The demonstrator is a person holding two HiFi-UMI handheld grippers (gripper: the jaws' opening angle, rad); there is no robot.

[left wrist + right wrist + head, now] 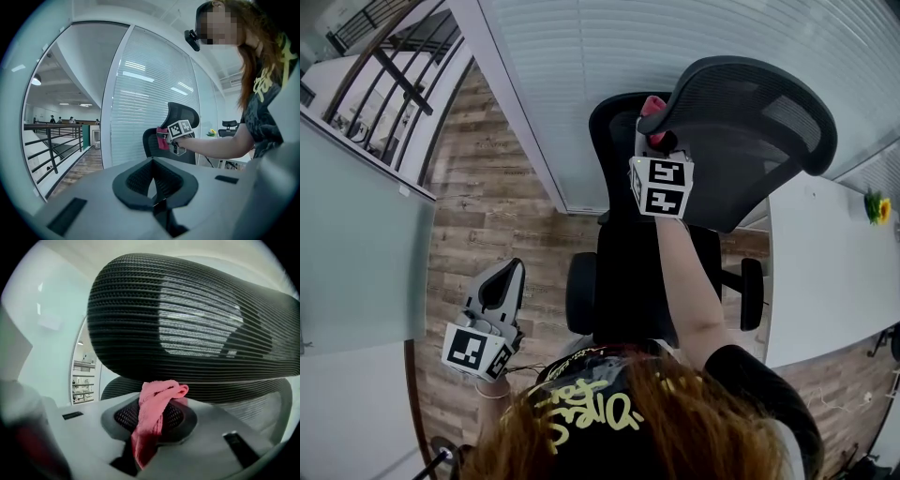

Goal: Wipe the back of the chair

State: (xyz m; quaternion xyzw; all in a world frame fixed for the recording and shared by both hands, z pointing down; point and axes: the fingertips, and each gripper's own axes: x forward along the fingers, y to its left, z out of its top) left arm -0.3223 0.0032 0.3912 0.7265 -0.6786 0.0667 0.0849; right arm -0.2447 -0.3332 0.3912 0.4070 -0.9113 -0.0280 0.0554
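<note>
The office chair [628, 272] stands at the middle of the head view and reaches toward 12 o'clock, black, with an armrest at each side. Behind it, from 11 to 1 o'clock, runs a glass partition with white blinds [581, 75]. A wood-plank floor [487, 216] spreads from 9 to 7 o'clock, and a dark railing [394, 75] crosses the corner at 10 o'clock. A white worktop [825, 272] fills the 3 o'clock side, just beside the chair's right armrest.

The chair's mesh headrest [178, 319] is a broad dark curve. In the right gripper view it takes up the whole upper half, with the top of the mesh backrest [117, 387] showing under it at 8 o'clock.

The right gripper [658, 141] is held out on a bare arm at 12 o'clock, at the left edge of the headrest. Its fingers are closed on a pink cloth [152, 413]. The cloth bunches above the finger pads, reaches up to the lower rim of the headrest, and trails down between the fingers.

The left gripper [500, 286] hangs at 8 o'clock over the floor, well apart from the chair. Its fingers are closed together with nothing between them.

A small yellow flower [879, 208] sits on the worktop at 2 o'clock.
</note>
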